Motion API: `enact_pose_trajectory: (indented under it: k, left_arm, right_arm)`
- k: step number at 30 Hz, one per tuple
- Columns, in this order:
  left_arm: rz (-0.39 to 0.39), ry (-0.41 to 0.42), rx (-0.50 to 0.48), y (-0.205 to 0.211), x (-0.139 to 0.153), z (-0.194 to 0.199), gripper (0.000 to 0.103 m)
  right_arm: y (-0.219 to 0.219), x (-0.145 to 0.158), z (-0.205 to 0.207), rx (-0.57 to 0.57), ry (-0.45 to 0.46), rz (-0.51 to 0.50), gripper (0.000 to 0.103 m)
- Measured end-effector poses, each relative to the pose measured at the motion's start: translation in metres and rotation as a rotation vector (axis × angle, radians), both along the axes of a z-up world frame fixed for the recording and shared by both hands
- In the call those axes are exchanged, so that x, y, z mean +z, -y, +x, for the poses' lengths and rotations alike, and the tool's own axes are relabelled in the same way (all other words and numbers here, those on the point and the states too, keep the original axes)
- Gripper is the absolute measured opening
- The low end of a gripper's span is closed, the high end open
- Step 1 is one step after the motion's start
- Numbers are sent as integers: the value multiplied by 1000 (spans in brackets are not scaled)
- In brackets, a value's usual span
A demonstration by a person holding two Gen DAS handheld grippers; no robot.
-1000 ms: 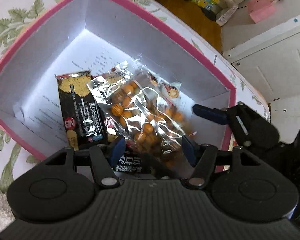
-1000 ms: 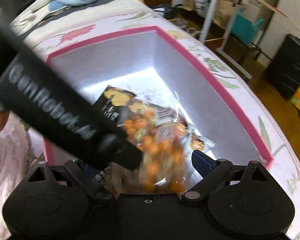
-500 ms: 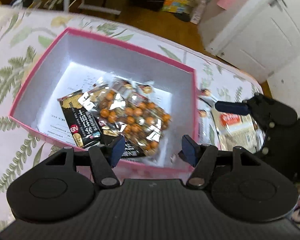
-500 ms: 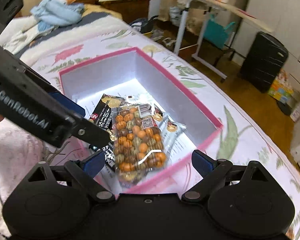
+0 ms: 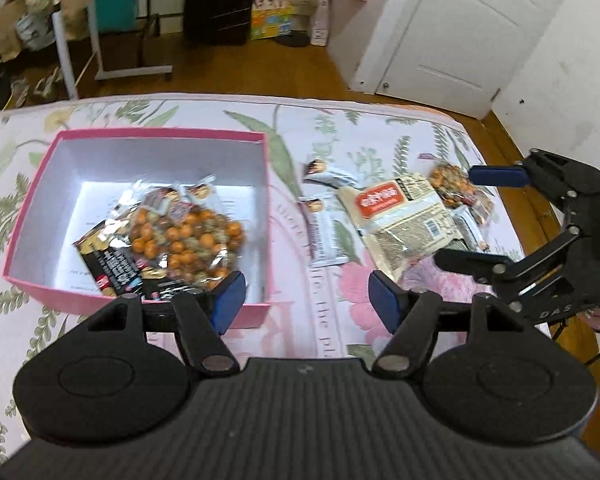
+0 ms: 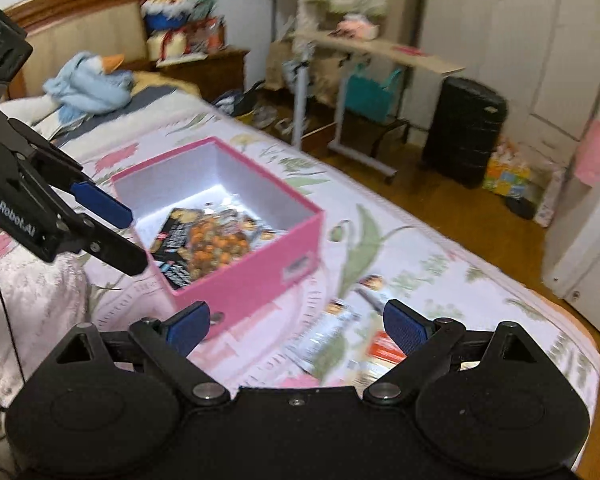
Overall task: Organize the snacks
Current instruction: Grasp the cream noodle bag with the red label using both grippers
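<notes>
The left tool [image 5: 305, 298] hung above the bed [image 5: 380, 120], its jaws spreading wider with nothing between them; its blue pads [image 5: 230, 295] framed the near right corner of the pink box [image 5: 40, 200] and the bare flowered sheet beside it. The right tool [image 6: 298, 326] was released too, its jaws set wide and empty over the sheet just right of the box.

In the box lay a clear nut bag [image 5: 188, 240] on top, partly covering a black packet [image 5: 112, 270] at its left, with small wrappers [image 5: 200, 192] showing behind them. All rested on the white floor of the box, toward its near side.

On the bed to the right of the box, apart from it, more snacks were scattered: two slim bars [image 5: 324, 232], then a pale packet with an orange label [image 5: 396, 220], and past it a second nut bag [image 5: 452, 186], near the right tool's upper pad as seen from the left wrist. From the right wrist these loose snacks showed only as a blur between the jaws.

Beyond the bed stood a rolling table [image 5: 92, 12], a black suitcase [image 5: 220, 0] and white cupboards [image 6: 520, 40]. A blue plush toy [image 6: 88, 88] lay by the headboard.
</notes>
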State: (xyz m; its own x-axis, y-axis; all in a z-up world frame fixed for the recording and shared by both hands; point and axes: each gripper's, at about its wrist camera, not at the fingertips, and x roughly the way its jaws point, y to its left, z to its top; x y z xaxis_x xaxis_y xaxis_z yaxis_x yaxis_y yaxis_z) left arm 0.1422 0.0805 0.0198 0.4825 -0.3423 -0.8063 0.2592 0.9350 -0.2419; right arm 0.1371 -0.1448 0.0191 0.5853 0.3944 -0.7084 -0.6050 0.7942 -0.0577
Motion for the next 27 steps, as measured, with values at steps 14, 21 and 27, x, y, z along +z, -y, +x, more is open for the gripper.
enact_pose_trajectory:
  k: [14, 21, 27]
  left_arm:
    - [6, -3, -113, 83, -26, 4, 70]
    - [-35, -21, -107, 118, -62, 28, 68]
    - [-81, -49, -44, 139, -104, 67, 64]
  right_arm:
    - [122, -48, -13, -275, -53, 189, 89]
    - [156, -83, 19, -381, -162, 309, 55]
    - [167, -120, 71, -461, -217, 272, 49]
